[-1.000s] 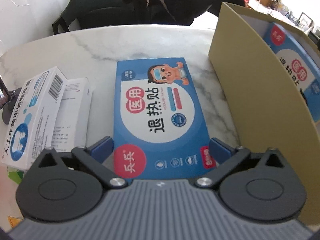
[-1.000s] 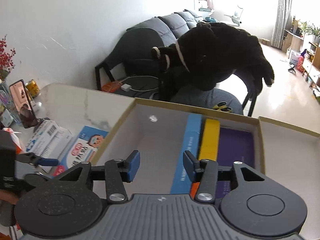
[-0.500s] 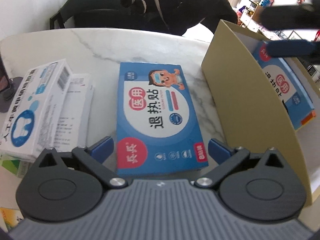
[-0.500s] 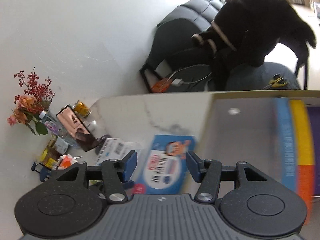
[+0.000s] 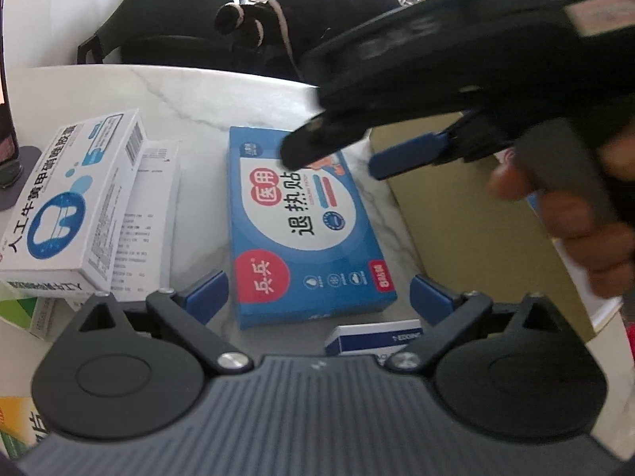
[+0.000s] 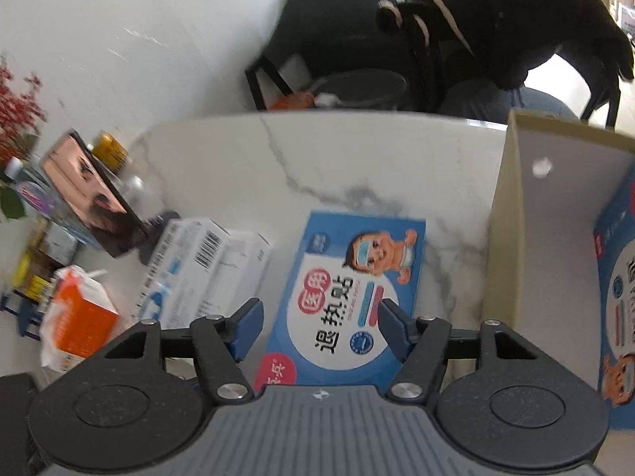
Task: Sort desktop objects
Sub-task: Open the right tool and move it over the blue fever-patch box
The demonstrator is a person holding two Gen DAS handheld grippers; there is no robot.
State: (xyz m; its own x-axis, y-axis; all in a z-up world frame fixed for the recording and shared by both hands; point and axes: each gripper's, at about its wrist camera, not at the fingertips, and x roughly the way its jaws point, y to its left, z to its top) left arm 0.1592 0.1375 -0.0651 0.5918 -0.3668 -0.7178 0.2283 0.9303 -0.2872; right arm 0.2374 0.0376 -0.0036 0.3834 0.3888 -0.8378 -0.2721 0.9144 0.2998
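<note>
Two grippers face the blue fever-patch box (image 6: 349, 301), which lies flat on the marble table (image 6: 357, 158) just left of the cardboard box (image 6: 504, 238). Your right gripper (image 6: 319, 327) hangs over its far half, jaws just widened, straddling the box's width without touching it. Its long axis runs away from you. Your left gripper (image 5: 319, 295) waits released at the near end.

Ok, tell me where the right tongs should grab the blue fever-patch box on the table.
Grip the blue box across its two long edges, coming down from above. It lies flat on the marble table with space along both sides, and the open right tongs already straddle its width.
</note>
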